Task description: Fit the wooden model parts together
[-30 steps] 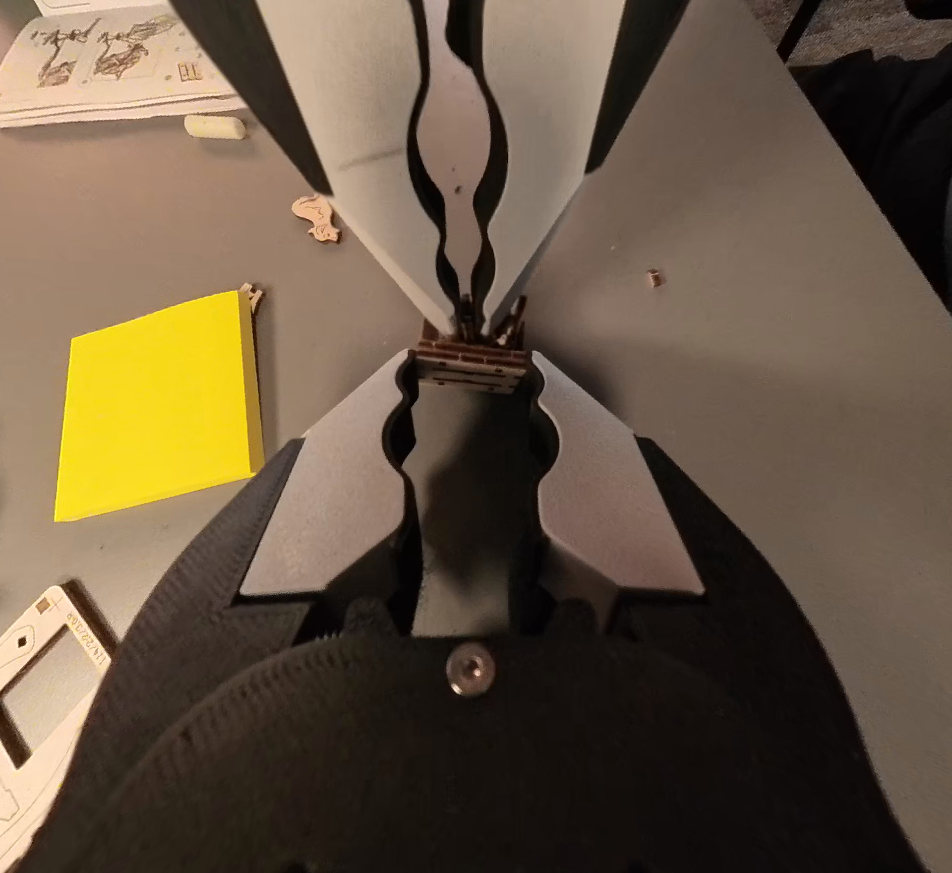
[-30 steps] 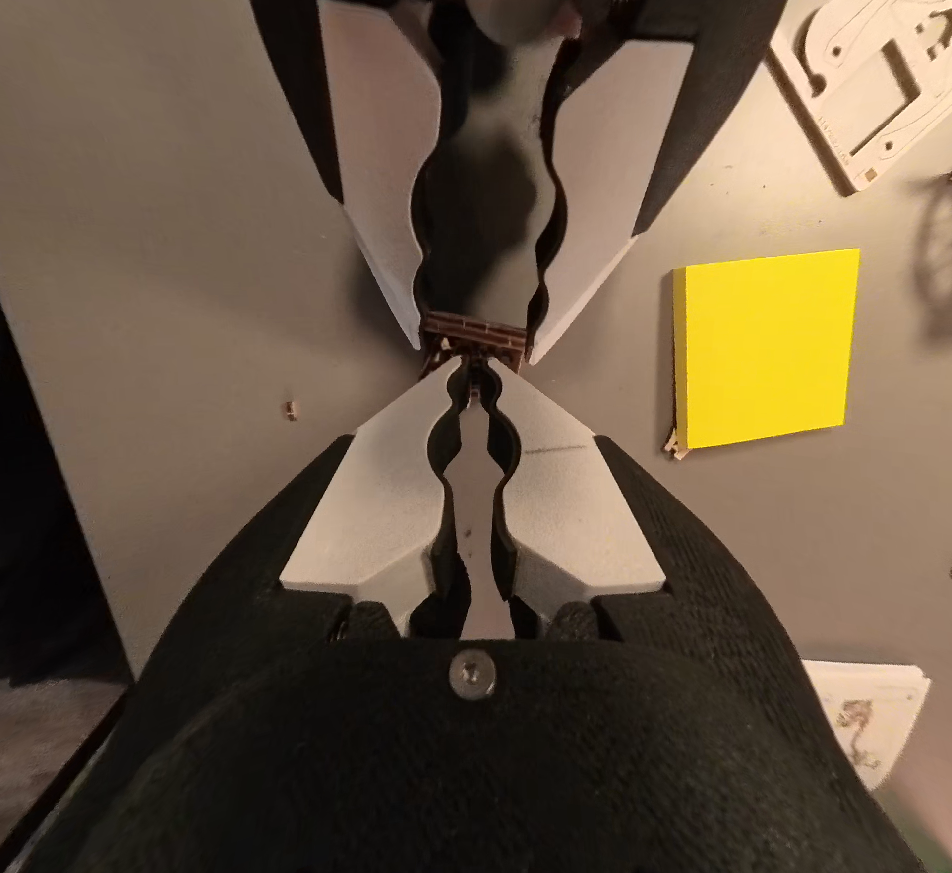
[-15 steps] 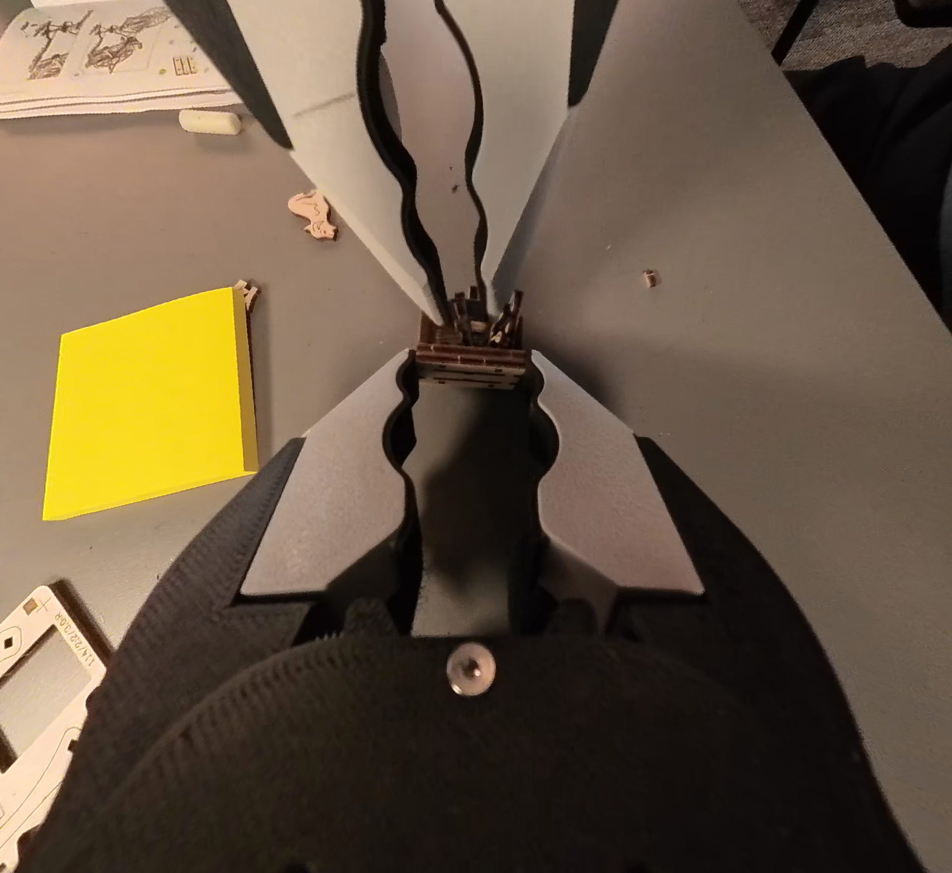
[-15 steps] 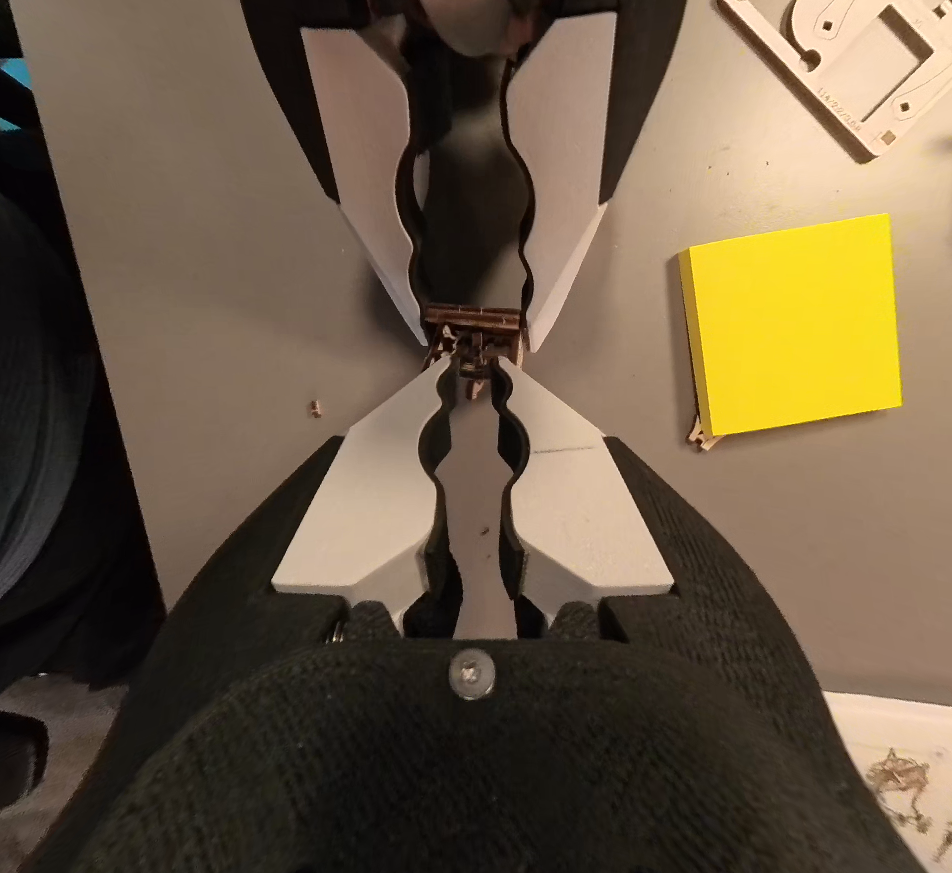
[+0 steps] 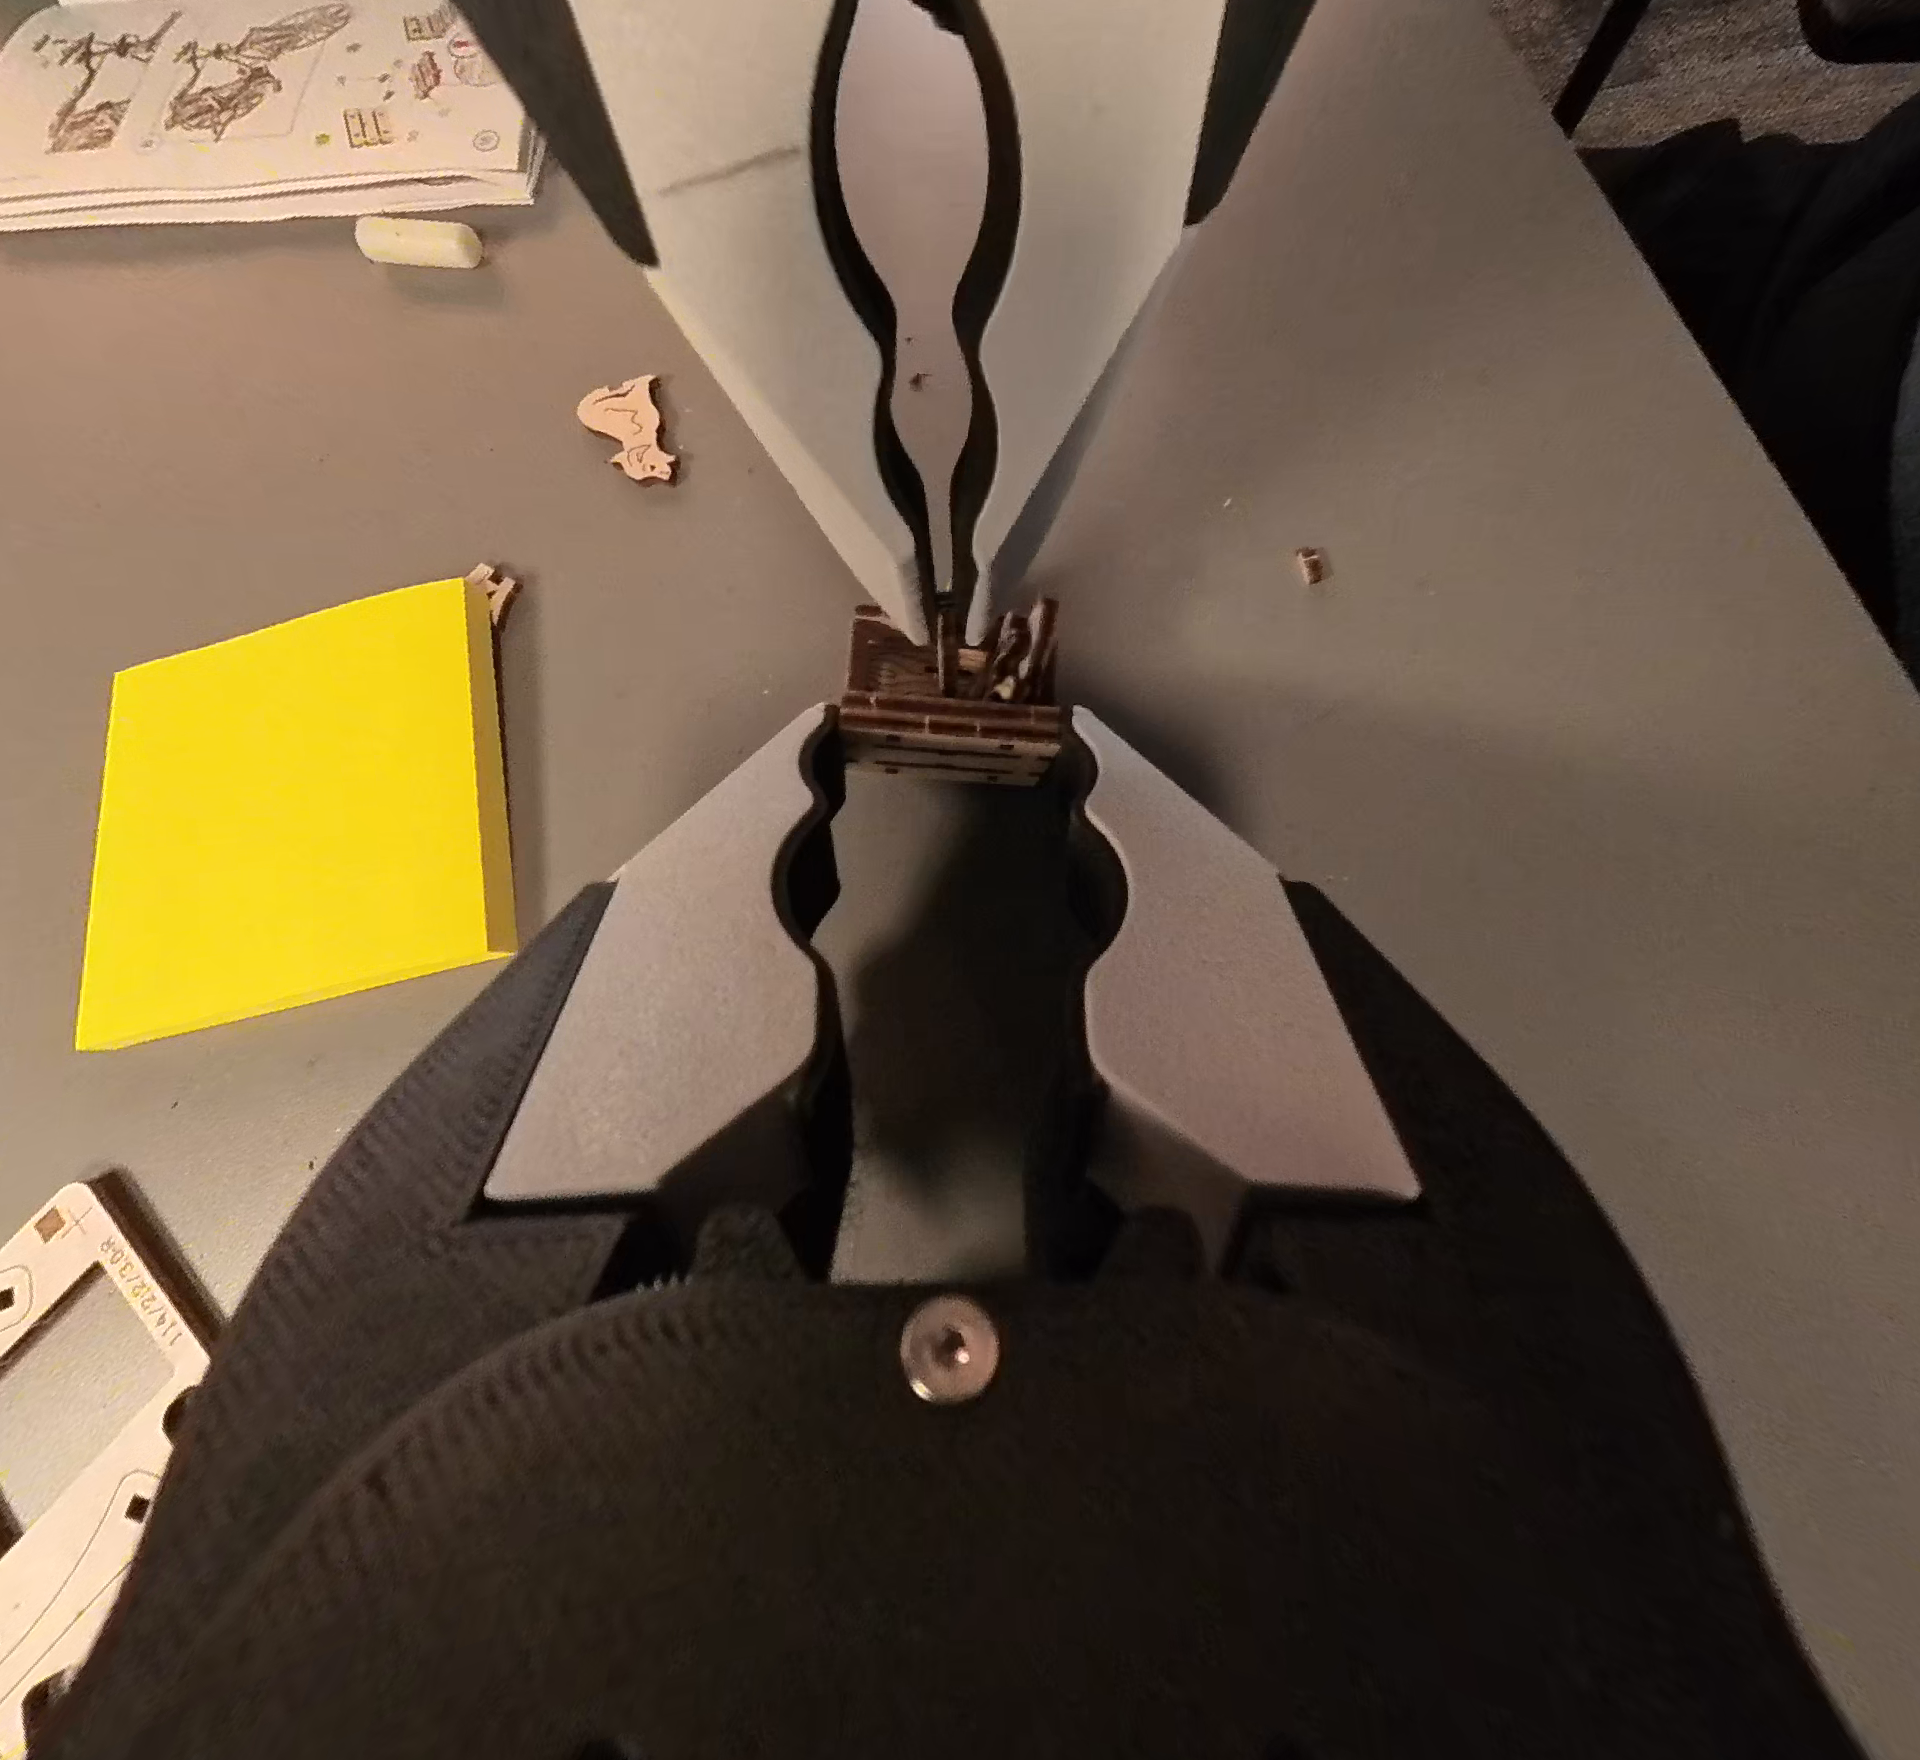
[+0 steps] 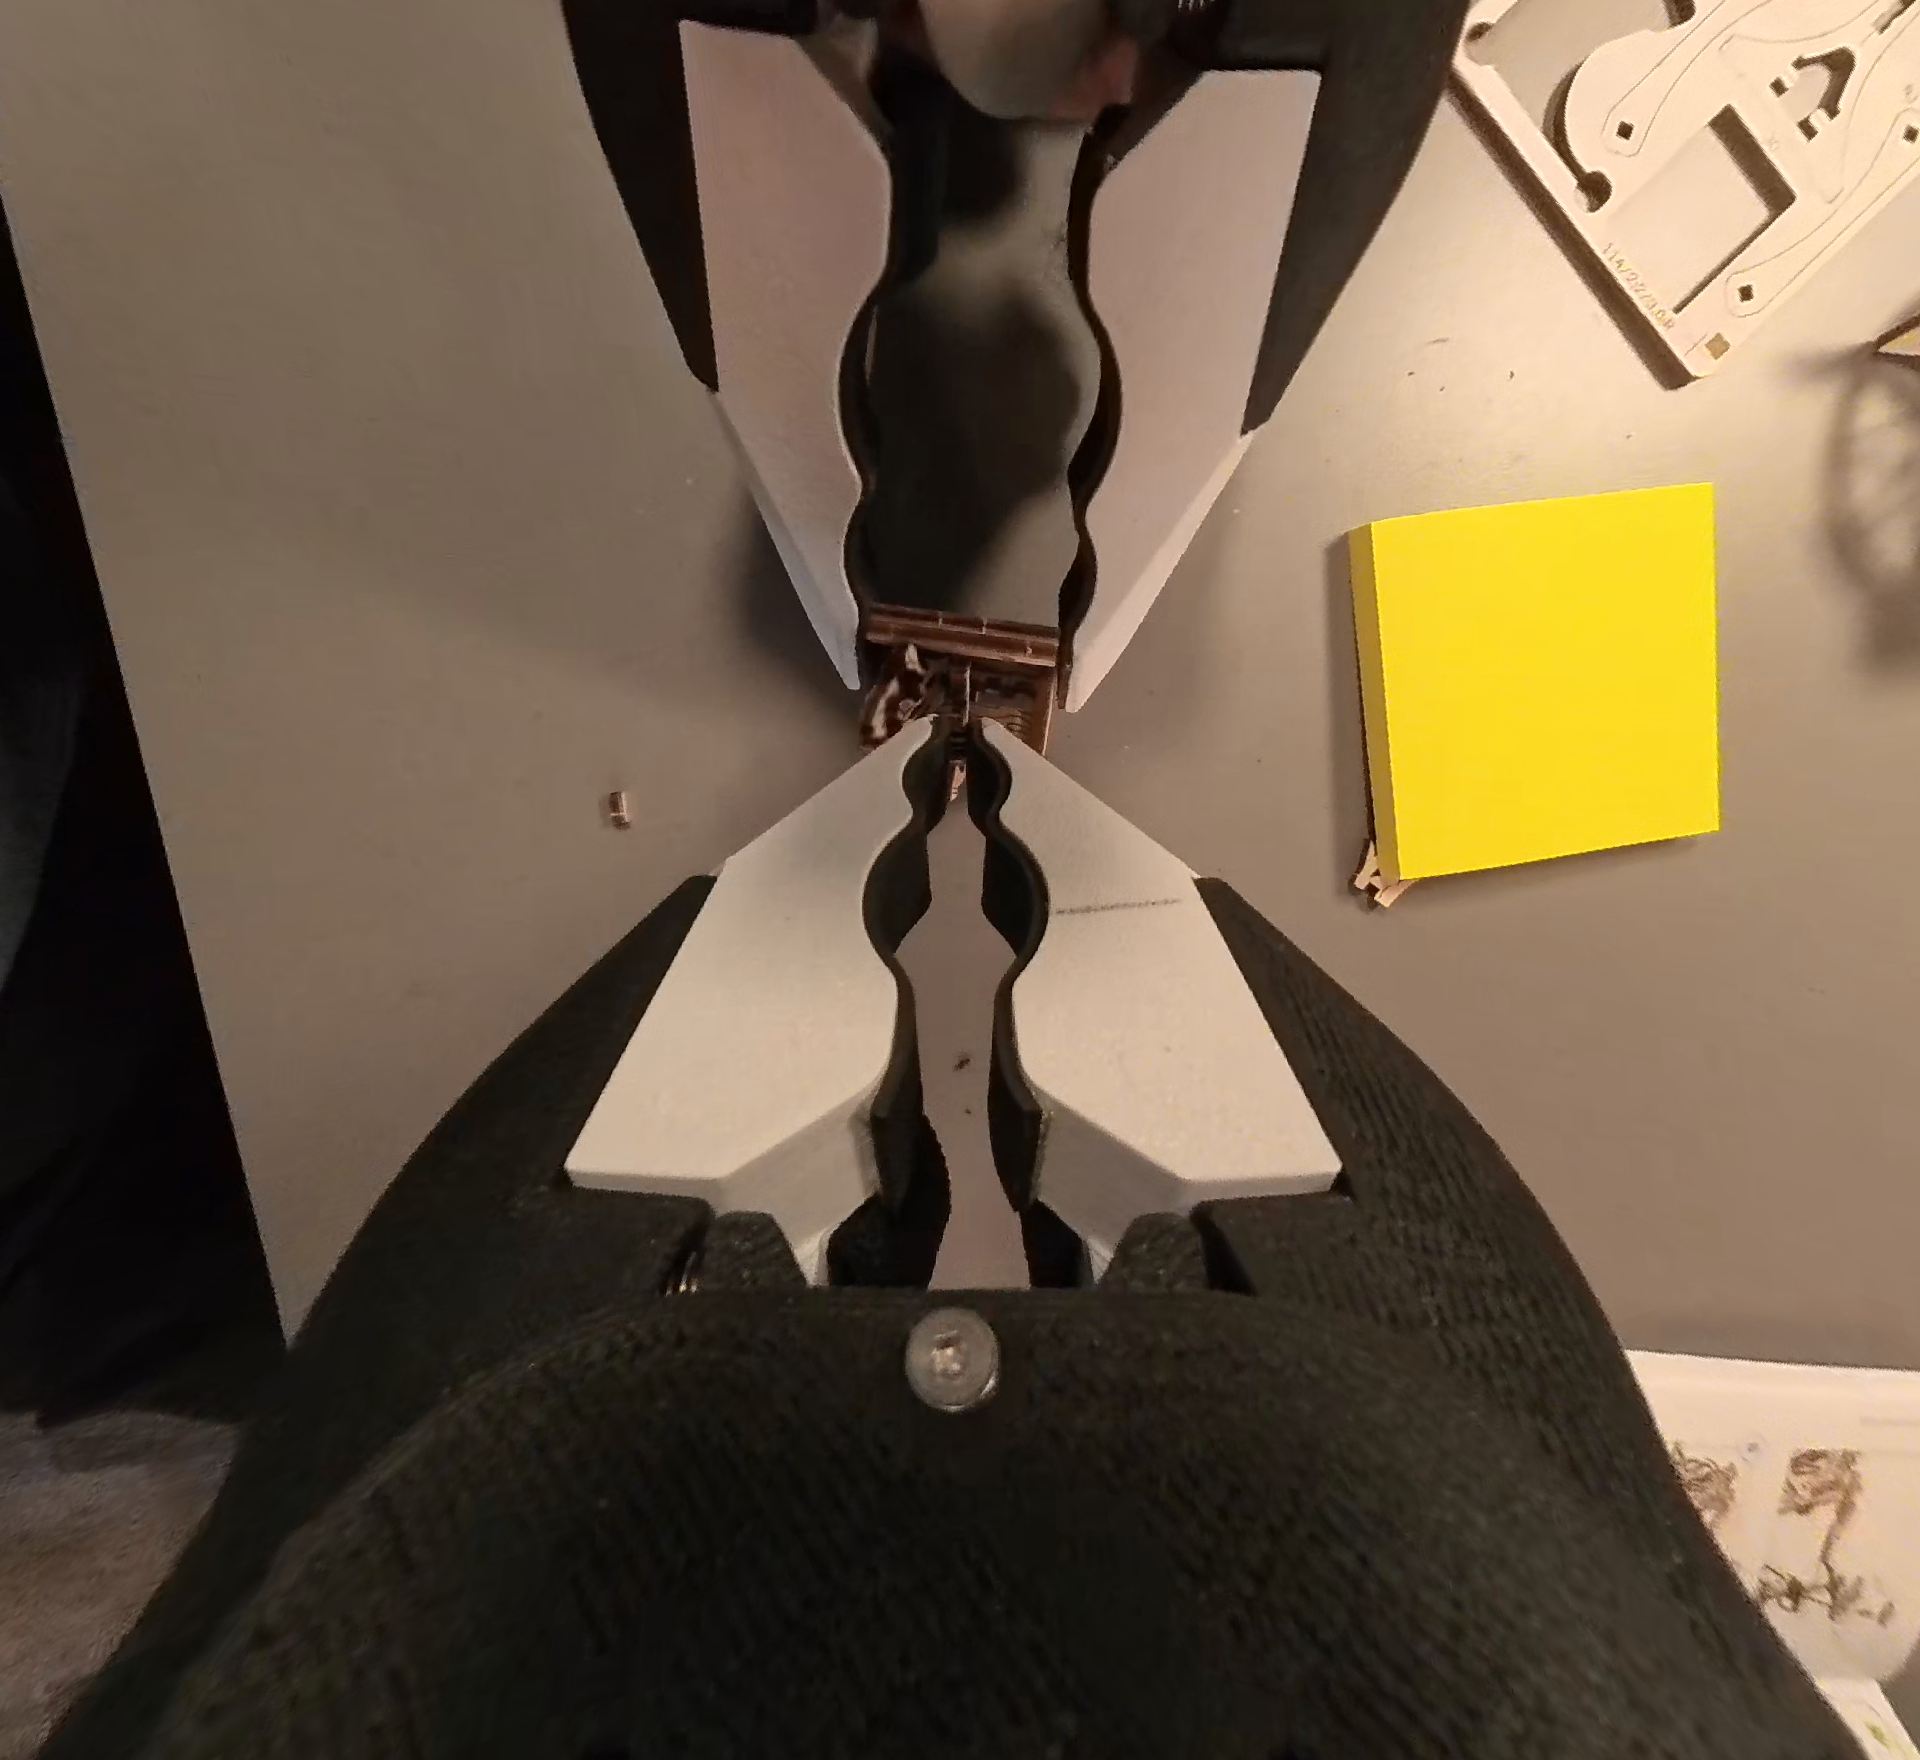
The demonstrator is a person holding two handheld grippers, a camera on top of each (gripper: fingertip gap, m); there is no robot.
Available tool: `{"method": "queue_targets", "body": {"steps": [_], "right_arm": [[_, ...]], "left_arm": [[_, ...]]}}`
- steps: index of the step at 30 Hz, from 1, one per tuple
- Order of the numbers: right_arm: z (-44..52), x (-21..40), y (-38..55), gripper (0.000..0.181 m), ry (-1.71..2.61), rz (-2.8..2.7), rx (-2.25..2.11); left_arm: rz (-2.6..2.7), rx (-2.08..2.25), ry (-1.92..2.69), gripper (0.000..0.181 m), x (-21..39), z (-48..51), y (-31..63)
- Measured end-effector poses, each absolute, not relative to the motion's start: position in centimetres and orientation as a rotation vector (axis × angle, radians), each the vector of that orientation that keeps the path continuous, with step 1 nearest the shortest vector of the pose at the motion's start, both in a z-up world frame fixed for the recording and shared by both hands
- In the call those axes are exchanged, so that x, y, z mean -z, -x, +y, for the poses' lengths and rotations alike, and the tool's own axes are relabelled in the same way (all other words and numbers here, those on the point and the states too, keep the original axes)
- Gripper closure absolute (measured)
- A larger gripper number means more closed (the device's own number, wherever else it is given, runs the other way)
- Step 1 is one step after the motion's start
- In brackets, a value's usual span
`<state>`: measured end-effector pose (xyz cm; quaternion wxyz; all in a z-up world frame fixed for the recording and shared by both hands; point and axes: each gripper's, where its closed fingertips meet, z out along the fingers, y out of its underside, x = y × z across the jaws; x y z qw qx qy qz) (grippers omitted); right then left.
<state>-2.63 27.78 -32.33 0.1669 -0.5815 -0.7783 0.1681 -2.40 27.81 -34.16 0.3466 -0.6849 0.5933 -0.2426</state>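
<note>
My left gripper (image 5: 951, 742) is shut on a small dark wooden model block (image 5: 951, 728) with a brick-pattern side, held above the grey table (image 5: 1455, 775). My right gripper (image 6: 956, 736) comes from the opposite side, tips nearly closed on a thin wooden piece (image 6: 958, 754) that stands in the top of the block (image 6: 961, 645). In the left wrist view the right gripper (image 5: 948, 604) points down at the block, with the thin piece (image 5: 948, 645) between its tips. In the right wrist view the left gripper (image 6: 961, 661) clamps the block from the far side.
A yellow sticky-note pad (image 5: 296, 811) lies left, also in the right wrist view (image 6: 1543, 676). A loose animal-shaped wooden part (image 5: 629, 432), a tiny wooden bit (image 5: 1311, 565), a white pellet (image 5: 419, 241), instruction sheets (image 5: 239, 89) and a punched-out parts sheet (image 6: 1704, 100) lie on the table. The table edge (image 5: 1558, 121) runs at right. Both grippers' tips are close together, under 4 cm apart. My left gripper's tips are some 6 centimeters from the tiny wooden bit (image 5: 1311, 565). Look for it in the right wrist view (image 6: 618, 810) too.
The right gripper has shifted back to the centre over the block and its tips have closed in on the thin piece. The left gripper keeps its hold on the block.
</note>
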Motion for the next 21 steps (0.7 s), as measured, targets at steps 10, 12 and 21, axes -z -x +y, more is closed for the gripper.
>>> {"method": "queue_targets", "body": {"steps": [10,12,21], "right_arm": [[27.87,32.29,2.77,0.181,1.664,-2.261,-0.435],[27.92,32.28,2.80,0.181,1.676,-2.278,-0.411],[28.01,32.42,2.68,0.181,1.743,-2.305,-0.417]], "left_arm": [[1.536,0.647,1.794,0.142,34.22,27.78,2.53],[1.535,0.646,1.796,0.142,34.22,27.79,2.51],[1.537,0.642,1.802,0.142,34.22,27.80,2.47]]}}
